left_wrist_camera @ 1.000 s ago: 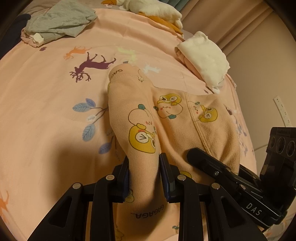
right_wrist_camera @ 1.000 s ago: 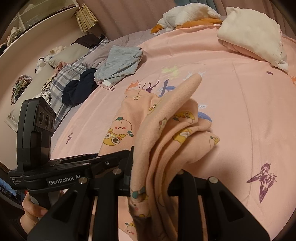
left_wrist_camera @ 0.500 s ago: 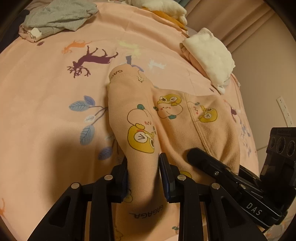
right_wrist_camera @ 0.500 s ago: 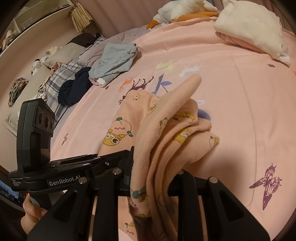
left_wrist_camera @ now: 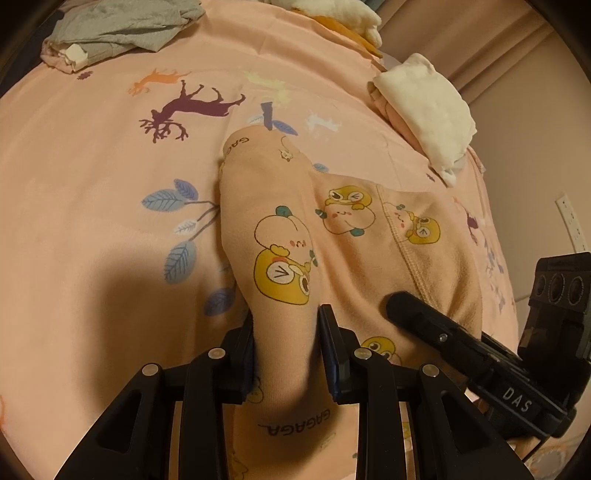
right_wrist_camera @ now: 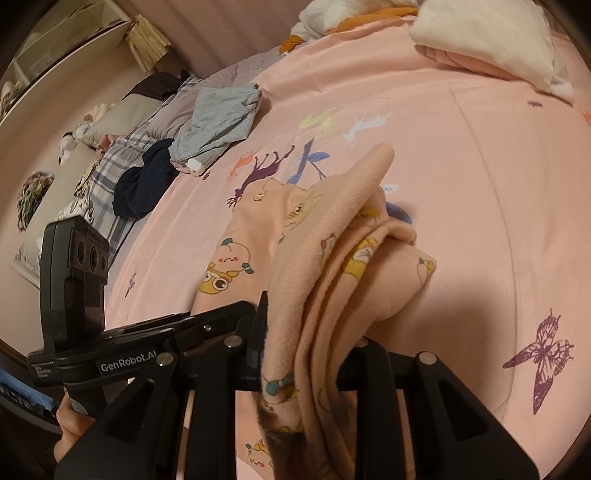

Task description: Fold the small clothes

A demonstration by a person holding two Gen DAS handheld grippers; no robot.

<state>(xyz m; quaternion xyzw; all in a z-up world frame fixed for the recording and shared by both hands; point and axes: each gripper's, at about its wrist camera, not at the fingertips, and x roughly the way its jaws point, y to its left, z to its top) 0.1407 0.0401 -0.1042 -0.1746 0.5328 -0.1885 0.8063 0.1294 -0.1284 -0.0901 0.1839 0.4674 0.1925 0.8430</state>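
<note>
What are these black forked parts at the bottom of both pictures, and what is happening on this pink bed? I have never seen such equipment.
They are hand-held grippers, one in each of a person's hands, with a wide-angle camera on each looking along its two fingers. One picture comes from the left gripper, the other from the right gripper. Both are shut on the same peach garment with cartoon prints, which the person is folding on the pink bedsheet. Farther away lie a grey garment and a folded white cloth.

garment (left_wrist_camera: 369, 258): soft matt fleece cloth | bedsheet (left_wrist_camera: 92, 184): smooth printed cloth | left tool (left_wrist_camera: 286, 354): matt black plastic
</note>
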